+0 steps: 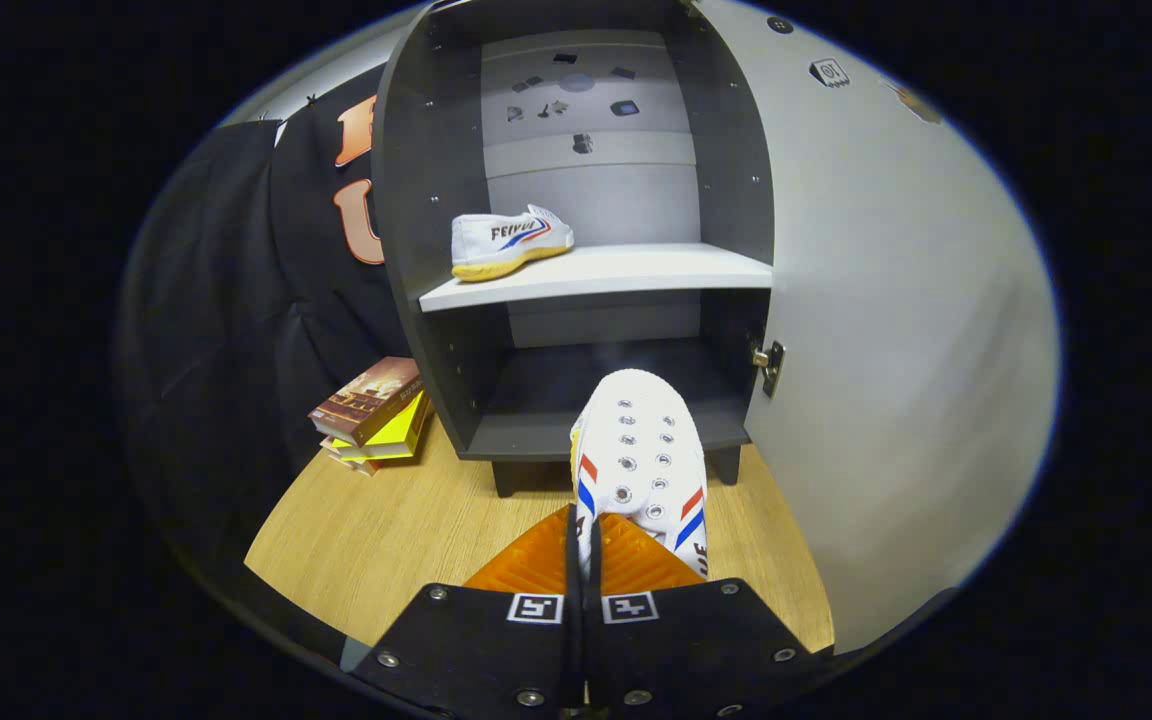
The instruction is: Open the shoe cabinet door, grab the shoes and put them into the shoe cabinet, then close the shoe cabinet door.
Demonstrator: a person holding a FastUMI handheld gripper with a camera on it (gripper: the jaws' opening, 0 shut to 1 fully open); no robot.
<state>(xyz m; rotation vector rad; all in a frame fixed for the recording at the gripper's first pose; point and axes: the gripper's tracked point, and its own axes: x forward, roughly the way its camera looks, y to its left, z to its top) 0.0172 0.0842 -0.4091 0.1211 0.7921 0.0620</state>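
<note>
Item: gripper (584, 545), its two fingers lying nearly together and clenching the heel edge of a white shoe (641, 455), which is pointing away from the fingers, toe toward the cabinet, eyelets facing up and red and blue stripes showing on both sides. Item: shoe cabinet (576, 250), dark grey carcass, standing on short dark feet on the surface just beyond the held shoe. Item: cabinet door (886, 330), pale grey, standing wide open at the right of the carcass and hanging on a metal hinge (768, 365) beside the lower compartment. Item: light shelf (601, 272), dividing the interior into an upper and a lower compartment; the lower one is sitting in shadow directly ahead of the held shoe's toe. Item: second white shoe (509, 243), yellowish sole, resting on its sole on the left part of the shelf, side striping facing outward. Item: small dark marks on the pale back panel of the upper compartment, too small to identify. Item: wooden tabletop (406, 520), light grain, carrying the cabinet. Item: stack of books (374, 412), lying on the tabletop just left of the cabinet's base, brown cover uppermost, yellow one beneath. Item: black cloth wall (236, 300), hanging behind the books and left of the cabinet.
</note>
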